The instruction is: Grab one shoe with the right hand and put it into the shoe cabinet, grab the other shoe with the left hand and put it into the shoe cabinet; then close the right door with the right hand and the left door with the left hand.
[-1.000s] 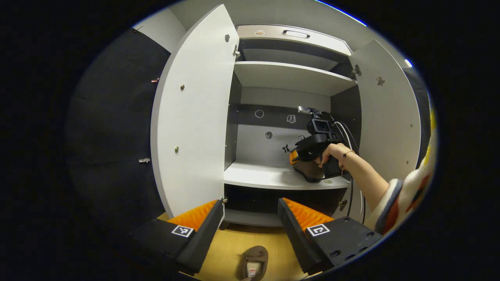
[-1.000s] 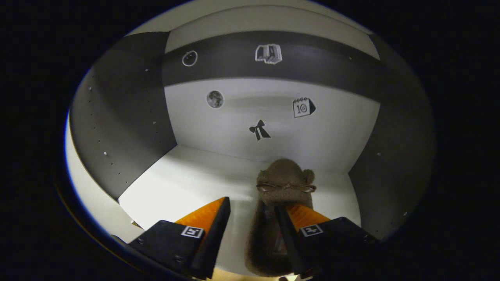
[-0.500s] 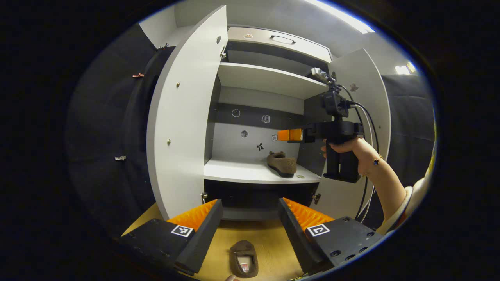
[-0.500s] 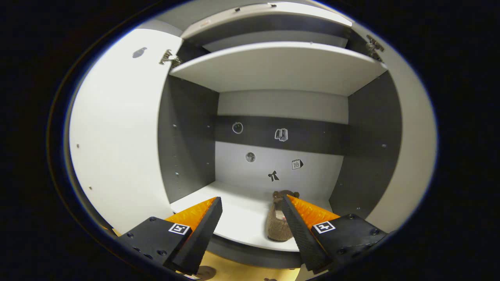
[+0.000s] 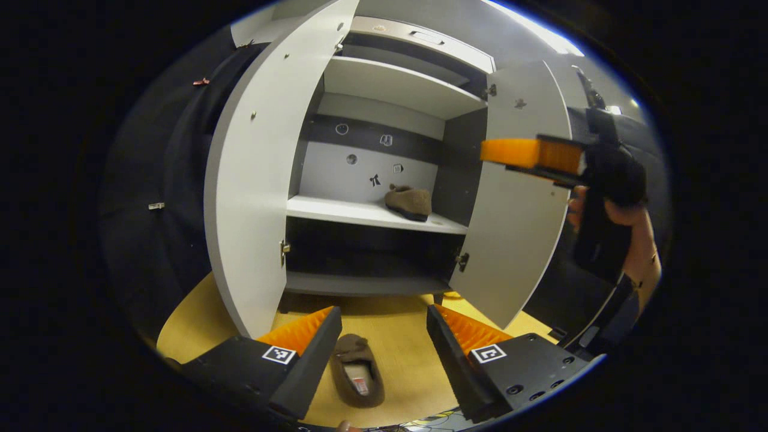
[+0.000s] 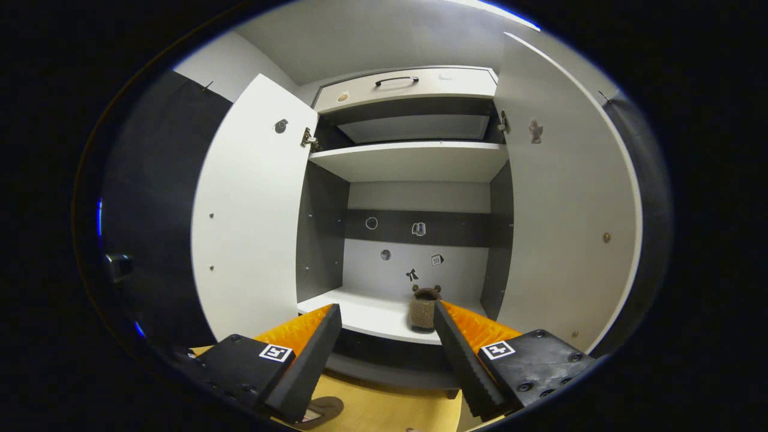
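Observation:
One brown fuzzy shoe (image 5: pixel 409 201) (image 6: pixel 423 307) rests on the right part of the cabinet's middle shelf (image 5: pixel 360 212). The other brown shoe (image 5: pixel 359 371) lies on the yellow floor, between and just beyond my left gripper's (image 5: pixel 384 318) open orange fingers. In the left gripper view, the right gripper (image 5: pixel 519 153) hangs in a hand at the right, in front of the right door (image 5: pixel 516 198). In its own view the right gripper (image 6: pixel 387 315) is open and holds nothing, facing the cabinet from a distance. Both doors stand open; the left door (image 5: pixel 252 180) (image 6: pixel 249 210) is swung wide.
The grey cabinet has an upper shelf (image 6: pixel 408 161) and a drawer with a handle (image 6: pixel 396 80) on top. A low dark compartment (image 5: pixel 366 255) sits under the middle shelf. Yellow wooden floor (image 5: pixel 414 348) spreads in front. Black cloth walls (image 5: pixel 156 198) flank the cabinet.
The right gripper let go of the first shoe on the shelf and pulled back out of the cabinet. The left gripper dropped lower toward the shoe on the floor.

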`<state>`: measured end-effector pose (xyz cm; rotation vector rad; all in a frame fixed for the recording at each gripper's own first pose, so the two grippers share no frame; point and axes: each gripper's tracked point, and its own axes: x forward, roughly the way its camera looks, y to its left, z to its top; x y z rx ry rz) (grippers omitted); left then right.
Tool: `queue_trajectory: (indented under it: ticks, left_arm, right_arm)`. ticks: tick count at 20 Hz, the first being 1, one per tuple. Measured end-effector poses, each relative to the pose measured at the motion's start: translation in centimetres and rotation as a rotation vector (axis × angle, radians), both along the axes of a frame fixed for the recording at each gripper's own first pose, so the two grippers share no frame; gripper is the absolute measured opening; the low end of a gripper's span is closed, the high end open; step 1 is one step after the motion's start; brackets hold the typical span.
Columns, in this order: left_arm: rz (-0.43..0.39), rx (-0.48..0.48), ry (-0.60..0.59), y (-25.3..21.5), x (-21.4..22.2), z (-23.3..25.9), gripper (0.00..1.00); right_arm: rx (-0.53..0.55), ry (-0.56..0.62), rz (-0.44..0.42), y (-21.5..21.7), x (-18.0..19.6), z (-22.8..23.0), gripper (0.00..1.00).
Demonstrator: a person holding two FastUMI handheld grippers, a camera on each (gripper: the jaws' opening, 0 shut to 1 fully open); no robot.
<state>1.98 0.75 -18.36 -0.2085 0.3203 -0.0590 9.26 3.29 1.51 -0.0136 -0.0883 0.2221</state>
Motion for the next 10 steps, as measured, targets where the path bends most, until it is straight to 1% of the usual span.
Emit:
queue_trajectory:
  ticks: [1, 2, 3, 4, 6, 8, 10]
  left_arm:
    - [-0.001, 0.002, 0.024, 0.2, 0.0, -1.9, 0.9]
    - [0.003, 0.004, 0.047, 0.4, 0.1, -3.8, 0.88]
    - [0.004, 0.004, 0.063, 0.6, 0.3, -5.5, 0.86]
    - [-0.008, 0.002, 0.085, 0.5, 0.5, -7.3, 0.81]
    - [-0.013, 0.026, 0.128, 0.5, 0.7, -10.8, 0.81]
    - [0.0, 0.043, 0.165, 1.1, 1.3, -13.9, 0.8]
    - [-0.004, 0.023, 0.175, 0.8, 1.9, -16.1, 0.76]
  right_arm:
    - [0.002, 0.001, 0.006, 0.3, -1.0, -0.3, 0.98]
    - [-0.004, 0.005, 0.017, 0.6, -1.9, -0.8, 0.98]
    - [-0.018, 0.016, 0.031, 1.0, -2.8, -1.5, 0.98]
    - [-0.035, 0.02, 0.039, 1.3, -3.5, -2.1, 0.98]
    - [-0.061, 0.026, 0.041, 1.6, -4.5, -3.3, 0.98]
    - [-0.066, 0.065, 0.053, 2.0, -5.2, -4.9, 0.98]
    - [-0.062, 0.094, 0.055, 1.6, -5.4, -6.1, 0.98]
